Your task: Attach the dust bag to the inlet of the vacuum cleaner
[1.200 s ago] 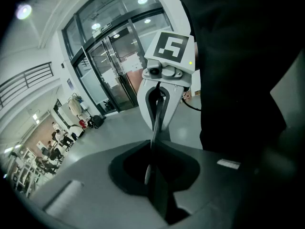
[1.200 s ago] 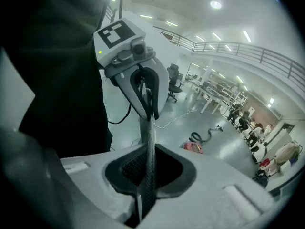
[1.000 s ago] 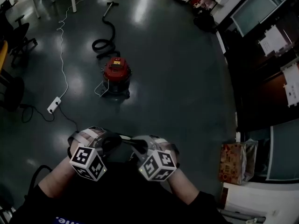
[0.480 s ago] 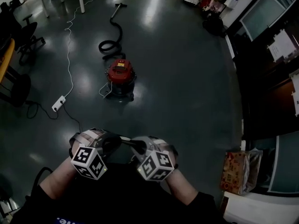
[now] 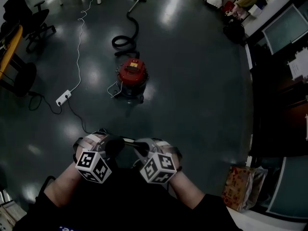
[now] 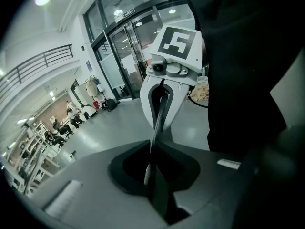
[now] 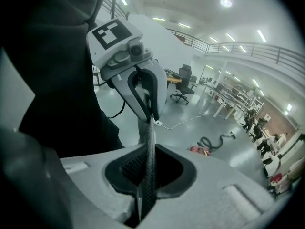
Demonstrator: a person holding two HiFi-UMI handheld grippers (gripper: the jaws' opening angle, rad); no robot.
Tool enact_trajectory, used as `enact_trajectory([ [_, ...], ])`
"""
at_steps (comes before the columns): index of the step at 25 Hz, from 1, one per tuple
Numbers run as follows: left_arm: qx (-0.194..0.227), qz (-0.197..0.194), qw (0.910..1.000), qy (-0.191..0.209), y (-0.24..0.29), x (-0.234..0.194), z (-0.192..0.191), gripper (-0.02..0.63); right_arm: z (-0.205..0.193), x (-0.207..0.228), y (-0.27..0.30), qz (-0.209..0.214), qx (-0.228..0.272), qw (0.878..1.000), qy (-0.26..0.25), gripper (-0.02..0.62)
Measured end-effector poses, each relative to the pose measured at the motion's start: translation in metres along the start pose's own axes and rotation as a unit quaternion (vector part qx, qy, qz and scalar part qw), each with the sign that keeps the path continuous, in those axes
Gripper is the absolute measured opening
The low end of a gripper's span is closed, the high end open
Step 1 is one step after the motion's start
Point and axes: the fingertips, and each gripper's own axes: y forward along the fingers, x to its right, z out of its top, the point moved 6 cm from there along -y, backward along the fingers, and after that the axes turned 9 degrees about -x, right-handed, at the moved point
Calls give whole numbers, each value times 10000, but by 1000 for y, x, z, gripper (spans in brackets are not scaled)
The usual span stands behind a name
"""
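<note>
Both grippers hold a thin dark dust bag point(image 5: 128, 144) stretched between them, low in the head view near my body. My left gripper point(image 5: 117, 146) is shut on one edge of it. My right gripper point(image 5: 140, 148) is shut on the other. In the left gripper view the bag's edge point(image 6: 157, 128) runs as a narrow dark strip from my jaws to the right gripper opposite. The right gripper view shows the mesh-textured strip point(image 7: 149, 151) the same way. The red vacuum cleaner point(image 5: 132, 76) stands on the floor well ahead, apart from both grippers. Its inlet is not visible.
A black hose point(image 5: 126, 38) coils behind the vacuum cleaner. A white cable runs to a power strip point(image 5: 63, 98) at its left. Office chairs point(image 5: 33, 19) stand far left. A patterned bag point(image 5: 240, 186) sits low right by dark glass panels. People crouch far off.
The head view has swung, so the vacuum cleaner now sits further right in the picture. Both grippers keep the same hold on the bag, close together.
</note>
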Motion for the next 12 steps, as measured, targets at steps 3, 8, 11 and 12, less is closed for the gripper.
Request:
enact_trajectory([
  [3, 131, -92, 9999, -54, 9, -28, -28, 32, 15, 22, 27, -11, -128, 9998, 179, 28],
  [8, 412, -212, 9988, -149, 23, -81, -82, 40, 48, 61, 75, -214, -303, 9982, 465, 28],
  [11, 525, -301, 9978, -253, 30, -108, -112, 41, 66, 81, 104, -249, -378, 9971, 606, 29],
  [12, 542, -324, 9975, -304, 34, -115, -122, 43, 71, 88, 113, -248, -410, 9968, 645, 28],
])
